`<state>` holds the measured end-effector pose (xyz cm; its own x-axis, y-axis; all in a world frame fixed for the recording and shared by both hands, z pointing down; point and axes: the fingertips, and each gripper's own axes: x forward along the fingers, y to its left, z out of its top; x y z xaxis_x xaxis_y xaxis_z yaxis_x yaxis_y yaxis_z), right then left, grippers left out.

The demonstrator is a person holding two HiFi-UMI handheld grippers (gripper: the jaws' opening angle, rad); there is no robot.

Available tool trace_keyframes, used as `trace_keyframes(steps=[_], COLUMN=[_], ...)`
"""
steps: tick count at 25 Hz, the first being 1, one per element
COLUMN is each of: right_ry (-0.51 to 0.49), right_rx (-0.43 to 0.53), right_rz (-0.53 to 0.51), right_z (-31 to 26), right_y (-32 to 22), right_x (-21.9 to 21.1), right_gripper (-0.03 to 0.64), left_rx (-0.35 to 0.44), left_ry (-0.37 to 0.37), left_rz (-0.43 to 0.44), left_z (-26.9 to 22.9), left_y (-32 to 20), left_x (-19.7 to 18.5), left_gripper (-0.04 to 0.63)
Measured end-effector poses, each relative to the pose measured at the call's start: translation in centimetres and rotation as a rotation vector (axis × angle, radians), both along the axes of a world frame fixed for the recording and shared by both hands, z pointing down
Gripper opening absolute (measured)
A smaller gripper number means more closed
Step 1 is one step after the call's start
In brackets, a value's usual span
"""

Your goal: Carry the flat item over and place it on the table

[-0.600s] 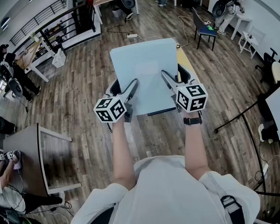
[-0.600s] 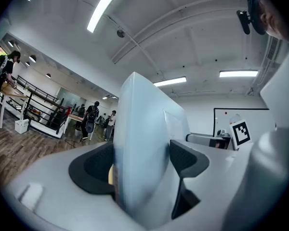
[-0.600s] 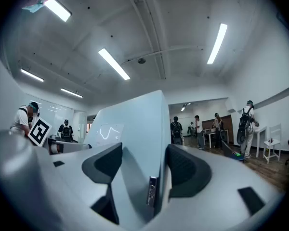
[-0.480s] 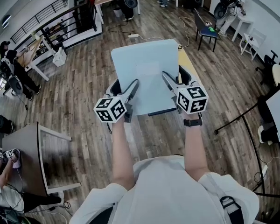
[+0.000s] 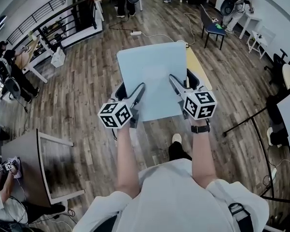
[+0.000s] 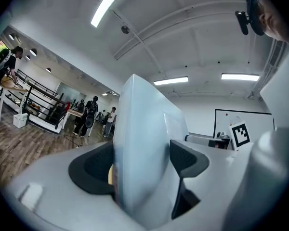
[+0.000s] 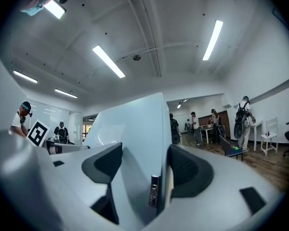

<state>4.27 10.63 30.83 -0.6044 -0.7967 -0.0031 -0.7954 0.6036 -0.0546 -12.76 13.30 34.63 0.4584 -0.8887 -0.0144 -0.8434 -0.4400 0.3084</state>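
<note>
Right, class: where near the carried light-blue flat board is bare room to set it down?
Bare wooden plank floor left of the light-blue flat board; the brown tabletop lower left is mostly bare. Crowded upper right around the black chair.

The head camera looked steeply down. Both gripper cameras sat close behind their jaws, tilted upward; all three shared the pale-blue flat board (image 5: pixel 152 76).

My flat panel (image 5: pixel 152 79) hides all but one edge of the yellow layer (image 5: pixel 197 66) beneath it, plus the floor (image 5: pixel 87 81) below.
</note>
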Motion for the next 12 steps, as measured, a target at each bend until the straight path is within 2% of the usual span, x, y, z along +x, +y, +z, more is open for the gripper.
trace_keyframes(steps=[5, 9, 12], right_ry=[-0.016, -0.046, -0.044], right_rx=[-0.046, -0.026, -0.022], right_rz=[-0.001, -0.028, -0.05], right_z=[0.9, -0.6, -1.6], right_y=[-5.3, -11.4, -16.3], right_x=[-0.3, 0.1, -0.1], right_gripper=[0.311, 0.311, 0.311], left_rx=[-0.006, 0.031, 0.026], left_ry=[-0.034, -0.105, -0.114], left_rz=[-0.009, -0.043, -0.066], left_z=[0.2, -2.1, -3.0], left_y=[-4.7, -10.4, -15.1], left_x=[0.0, 0.5, 0.5], left_gripper=[0.371, 0.373, 0.373])
